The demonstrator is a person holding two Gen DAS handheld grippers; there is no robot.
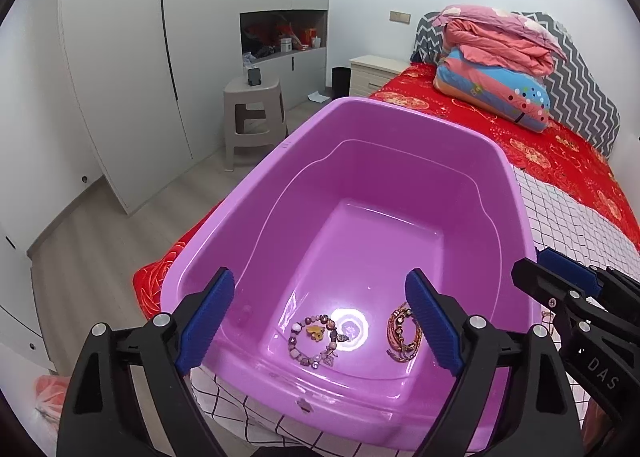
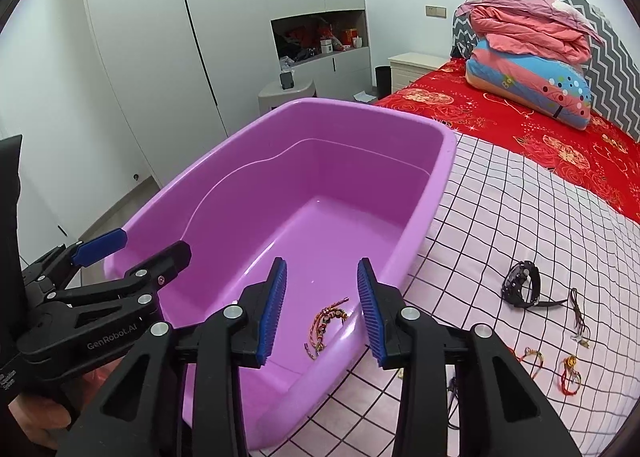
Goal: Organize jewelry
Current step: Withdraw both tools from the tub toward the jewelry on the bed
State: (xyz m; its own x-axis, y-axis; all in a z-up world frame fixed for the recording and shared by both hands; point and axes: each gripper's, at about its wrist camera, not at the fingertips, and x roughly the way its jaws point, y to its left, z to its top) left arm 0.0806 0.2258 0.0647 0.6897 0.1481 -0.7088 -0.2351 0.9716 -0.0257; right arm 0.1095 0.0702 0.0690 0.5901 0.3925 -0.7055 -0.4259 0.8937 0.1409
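Both grippers hang over the near end of the purple bin (image 1: 400,129), which sits on the bed (image 2: 500,217), and neither holds anything. The left gripper (image 1: 320,321) has its fingers spread wide; the right gripper (image 2: 322,309) has its fingers at a narrower gap. Two bracelets already lie in the bin: a beaded one (image 1: 316,341) and a gold-red one (image 2: 326,323).

The rest lies on the checked cover to the right of the bin: a black watch (image 2: 522,283), a thin cord (image 2: 578,317) and red-gold bracelets (image 2: 568,373). The right gripper looks nearer, so the next pick likely falls to it, swinging right.
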